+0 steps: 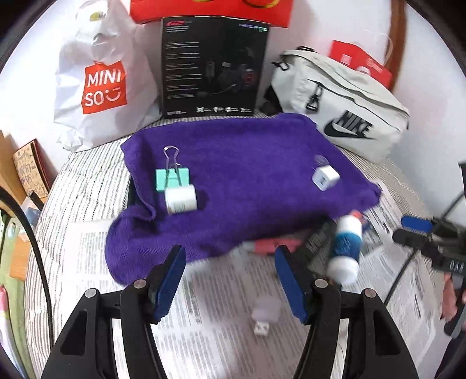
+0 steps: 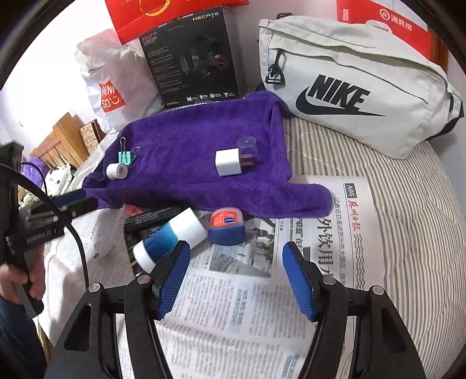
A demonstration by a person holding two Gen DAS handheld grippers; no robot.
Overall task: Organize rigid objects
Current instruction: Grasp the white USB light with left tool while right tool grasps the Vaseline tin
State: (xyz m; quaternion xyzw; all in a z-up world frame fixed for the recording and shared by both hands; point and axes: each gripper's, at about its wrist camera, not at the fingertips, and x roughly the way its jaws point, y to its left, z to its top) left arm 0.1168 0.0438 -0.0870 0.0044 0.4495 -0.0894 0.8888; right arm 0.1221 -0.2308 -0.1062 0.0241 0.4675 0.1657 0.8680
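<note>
A purple towel (image 1: 233, 180) (image 2: 201, 151) lies on the bed. On it sit a teal binder clip (image 1: 171, 177) (image 2: 125, 157), a small white roll (image 1: 180, 199) (image 2: 116, 170), a white plug adapter (image 1: 325, 177) (image 2: 228, 162) and a clear cap (image 2: 247, 145). On the newspaper (image 2: 247, 306) lie a blue-and-white bottle (image 1: 345, 247) (image 2: 169, 237), a small blue jar with an orange lid (image 2: 226, 226), a dark flat box (image 2: 148, 217) and a blurred white USB piece (image 1: 263, 317). My left gripper (image 1: 230, 280) is open above the newspaper. My right gripper (image 2: 236, 277) is open and empty near the bottle.
At the back stand a white Miniso bag (image 1: 99, 87), a black headset box (image 1: 212, 67) (image 2: 192, 55), a red box (image 1: 209, 11) and a grey Nike bag (image 1: 343, 108) (image 2: 349, 81). The striped bedsheet (image 2: 407, 218) extends right. The other gripper (image 1: 422, 233) shows at right.
</note>
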